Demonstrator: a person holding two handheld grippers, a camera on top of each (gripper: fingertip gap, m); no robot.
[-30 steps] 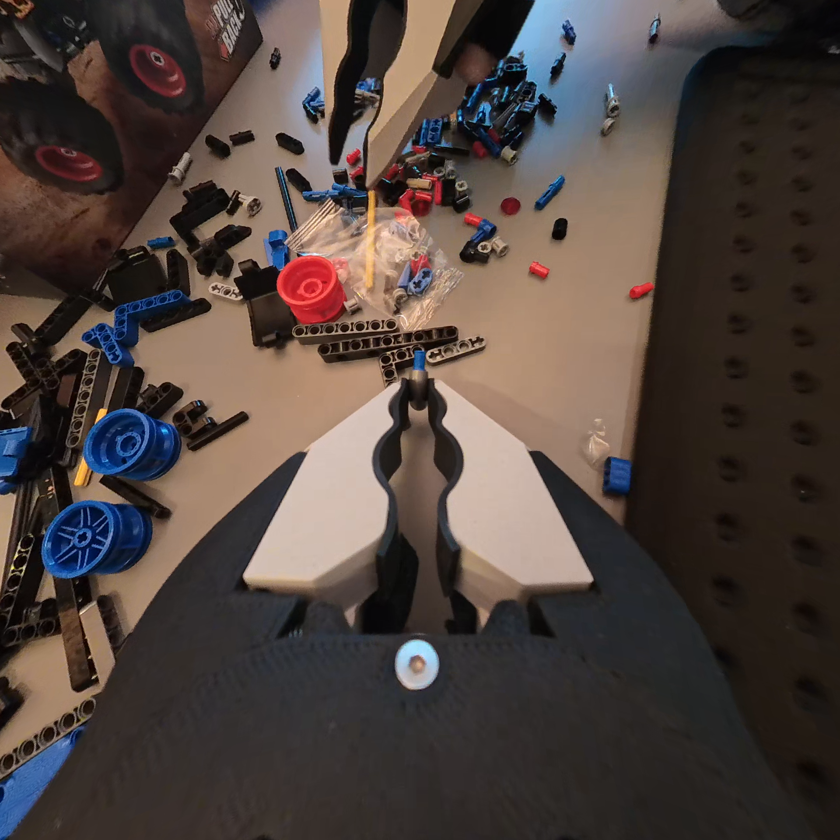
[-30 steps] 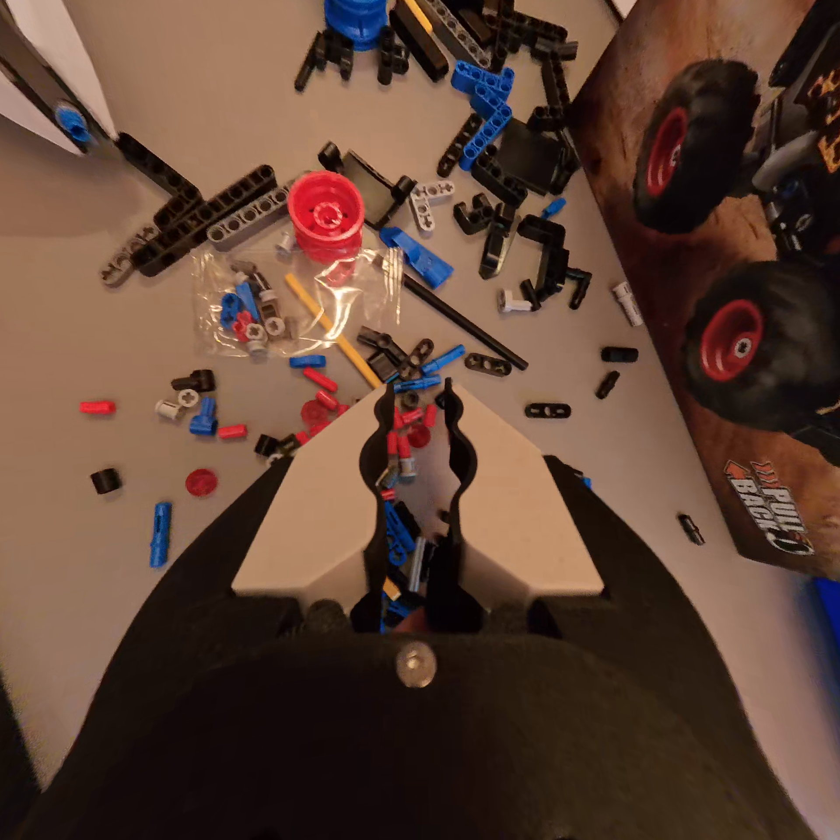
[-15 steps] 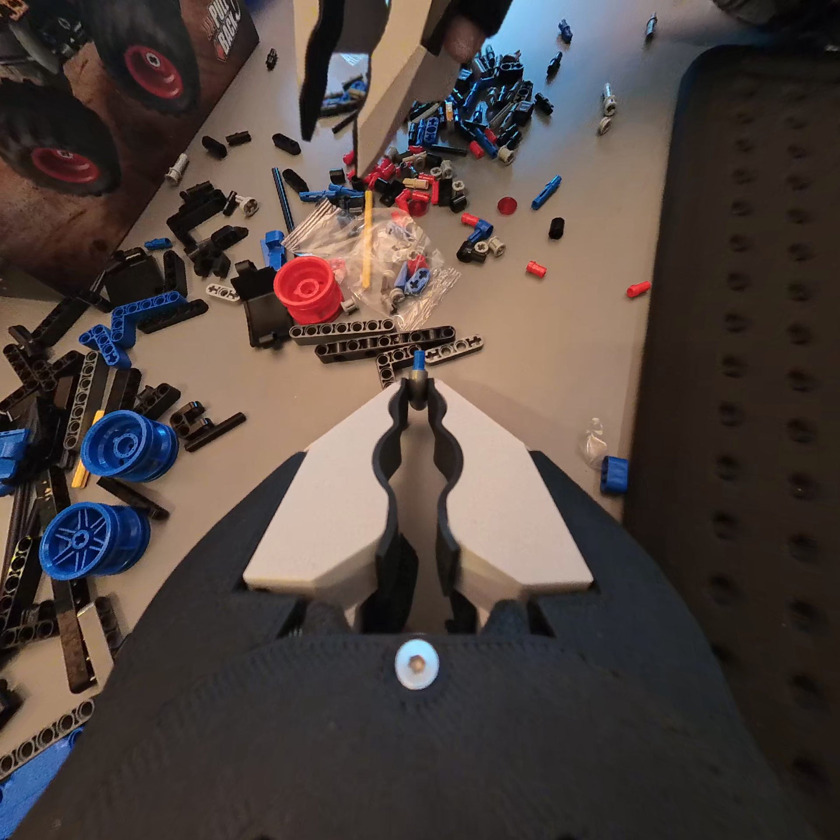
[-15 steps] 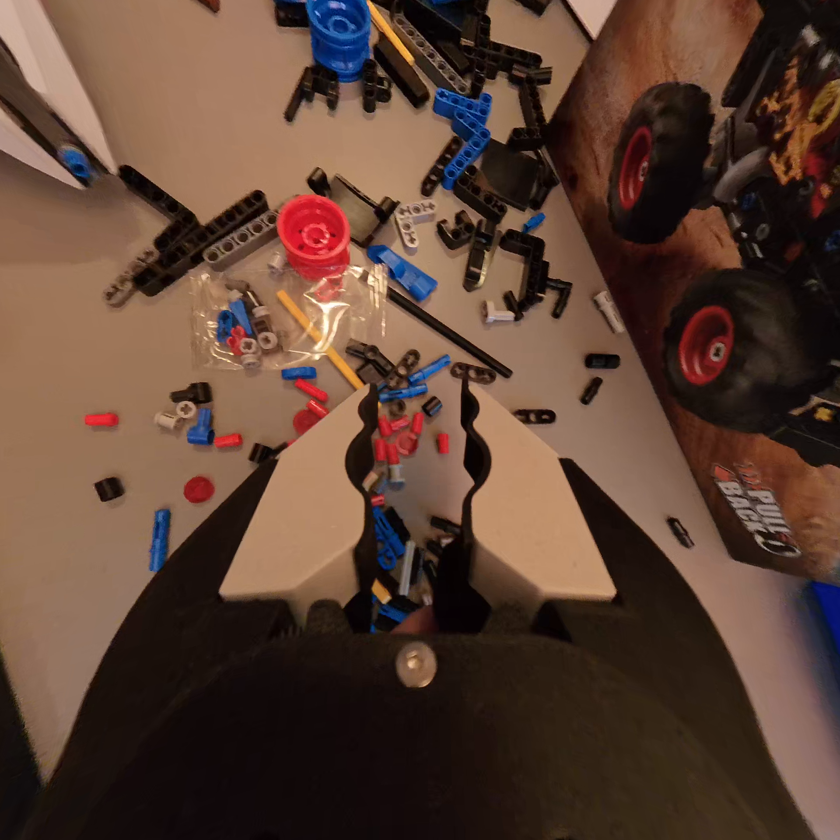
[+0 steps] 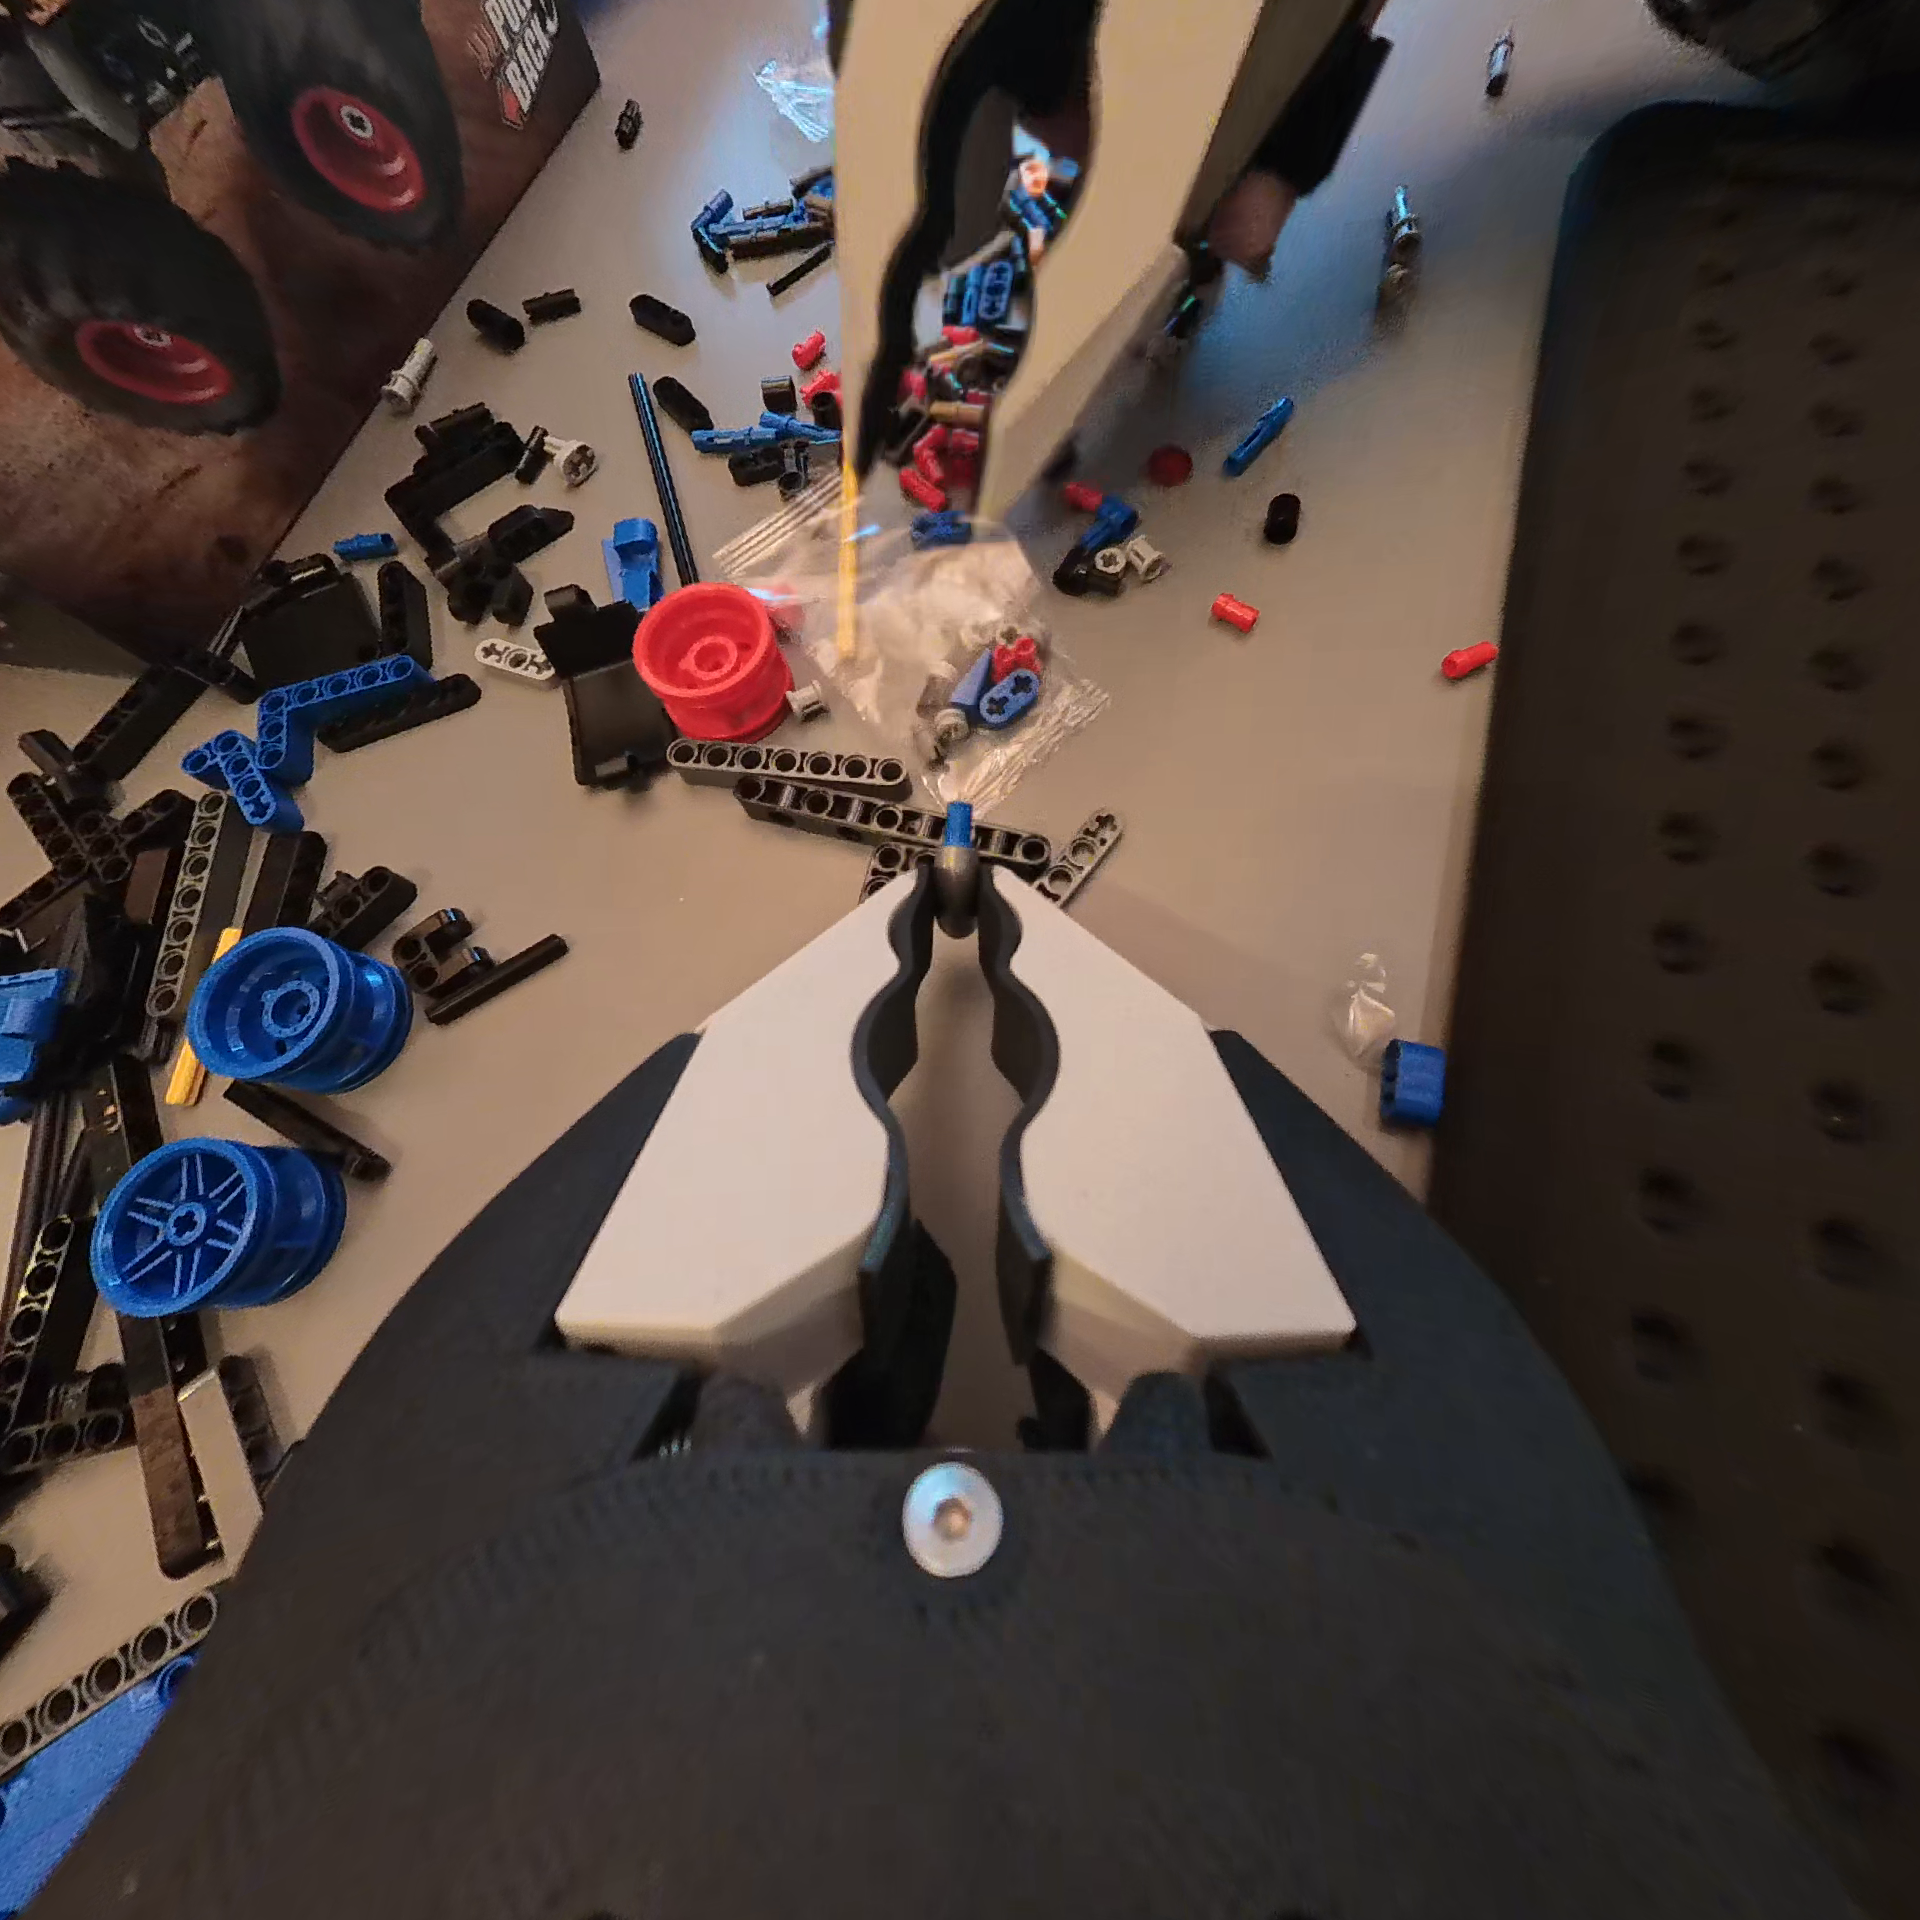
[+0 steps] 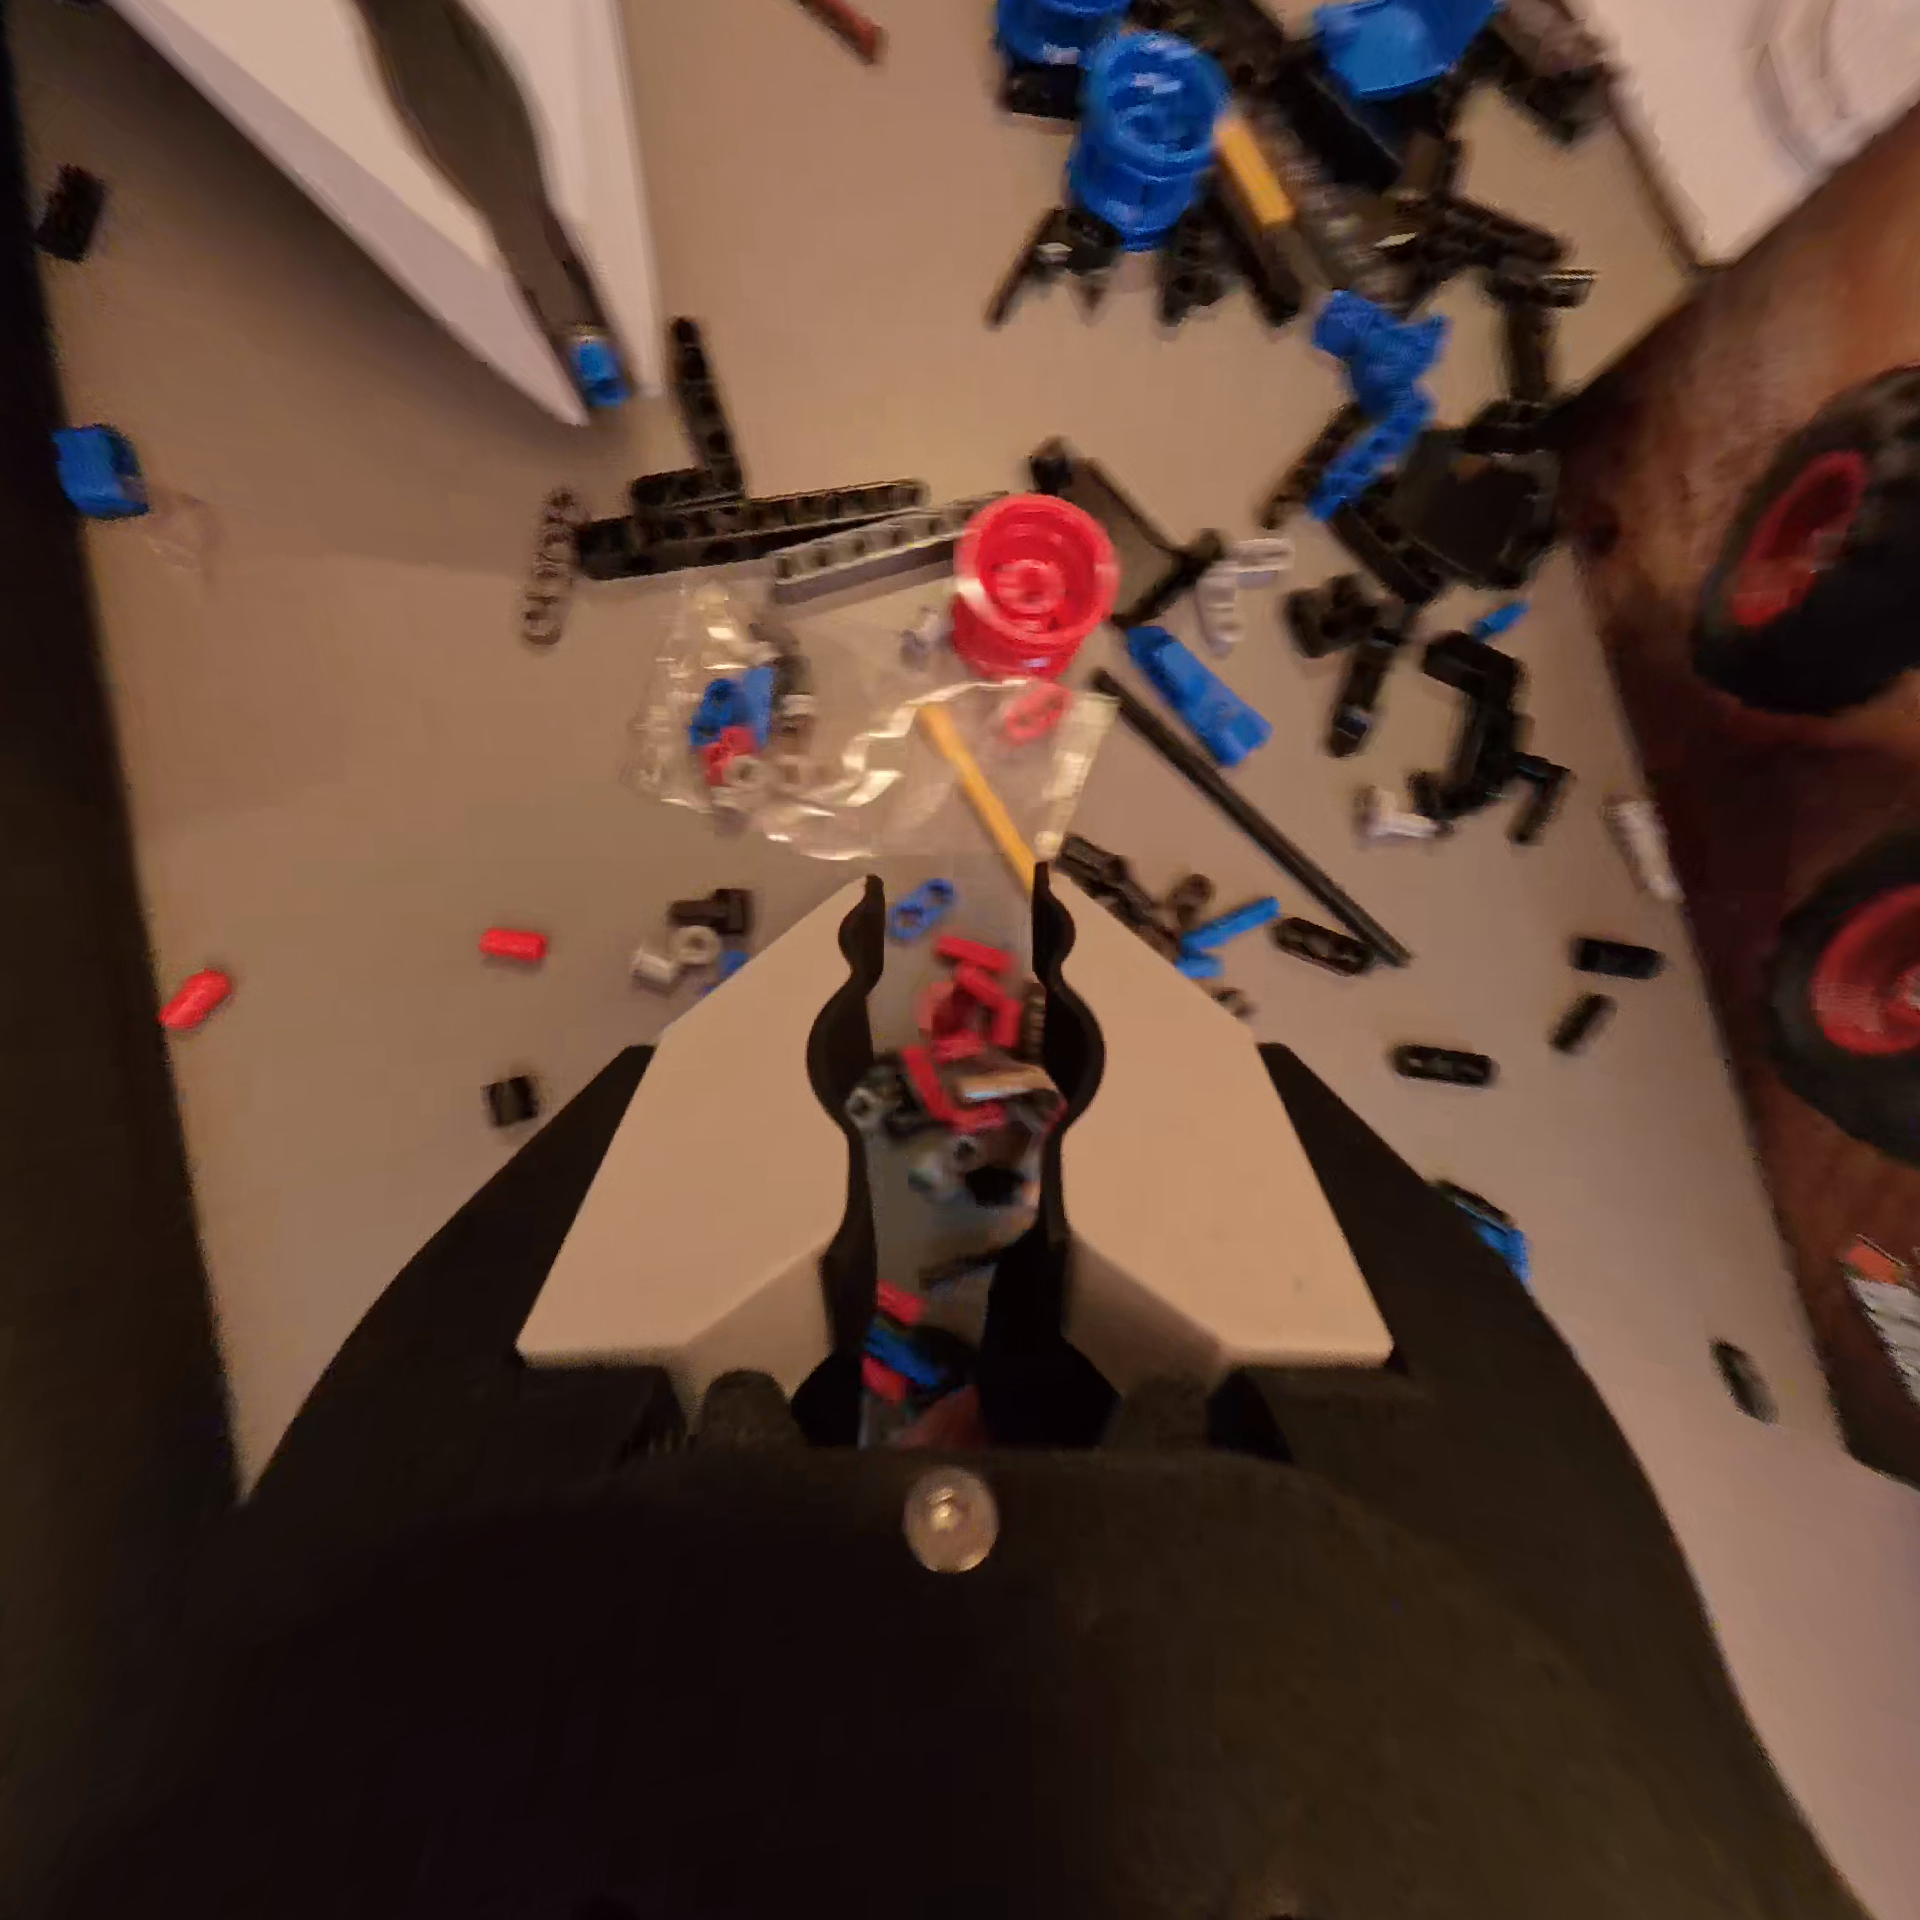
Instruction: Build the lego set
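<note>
- Two grippers work over the scattered set; the left gripper (image 5: 954, 896) has its fingers nearly together, pinching a small dark connector with a blue pin (image 5: 958, 828) sticking out past the tips, probably so the pin end stays free for pushing into a hole.
- Just beyond that pin lie the long black beams (image 5: 883, 816), flat on the grey table (image 5: 1247, 790); holding the pin close over them looks like readiness to join it to a beam.
- Opposite, the right gripper (image 6: 954, 894) has its fingers parted with nothing between them, hovering above the heap of small red pegs (image 6: 971, 1013), seemingly to choose one.
- Beyond its tips a clear bag (image 6: 862, 758) with a few small pieces and a yellow rod (image 6: 982, 795) lies near a red wheel hub (image 6: 1034, 582).
- Left of the left gripper sit two blue wheel hubs (image 5: 296, 1008) and more black beams, kept within reach.
- At the far left, the box (image 5: 135, 312) lies flat with its picture of the truck facing up, handy as a reference.
- Along the right runs a dark mat (image 5: 1714, 831), off the work area.
</note>
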